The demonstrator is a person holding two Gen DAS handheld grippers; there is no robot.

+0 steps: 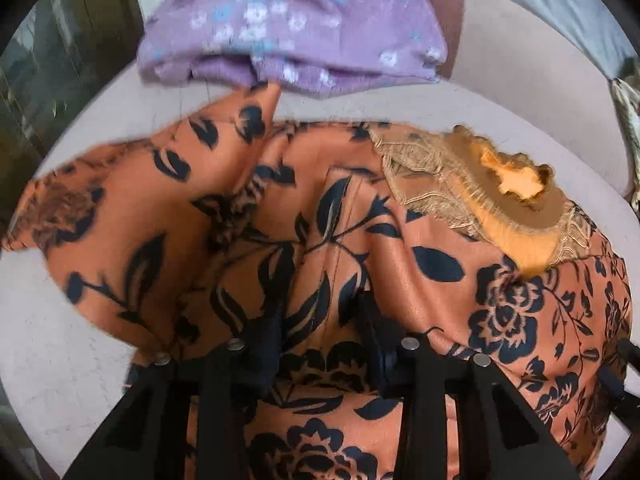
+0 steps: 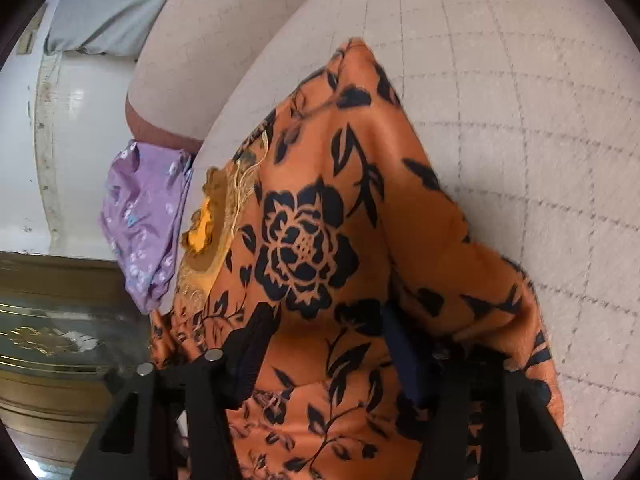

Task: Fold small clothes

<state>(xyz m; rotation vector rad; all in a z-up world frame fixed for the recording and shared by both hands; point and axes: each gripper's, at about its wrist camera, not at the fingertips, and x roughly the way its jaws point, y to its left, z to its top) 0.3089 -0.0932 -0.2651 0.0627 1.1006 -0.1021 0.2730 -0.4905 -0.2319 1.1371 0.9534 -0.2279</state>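
Clearly you have a light, limp piece here: the orange floral garment [image 1: 320, 240] lies rumpled on the pale quilted bed [image 2: 520, 120], its embroidered neckline [image 1: 460, 184] toward the far right in the left wrist view, with a folded lilac floral garment [image 1: 296, 32] just beyond it. The satin-like cloth looks slippery and will sag and slide, so pinch through a hem or seam, not a loose single layer. Your left hand-held gripper [image 1: 324, 344] straddles a raised fold, jaws partly apart; whether the pads bite, you cannot tell. Your right hand-held gripper [image 2: 328, 356] likewise straddles a ridge of cloth, jaws apart.
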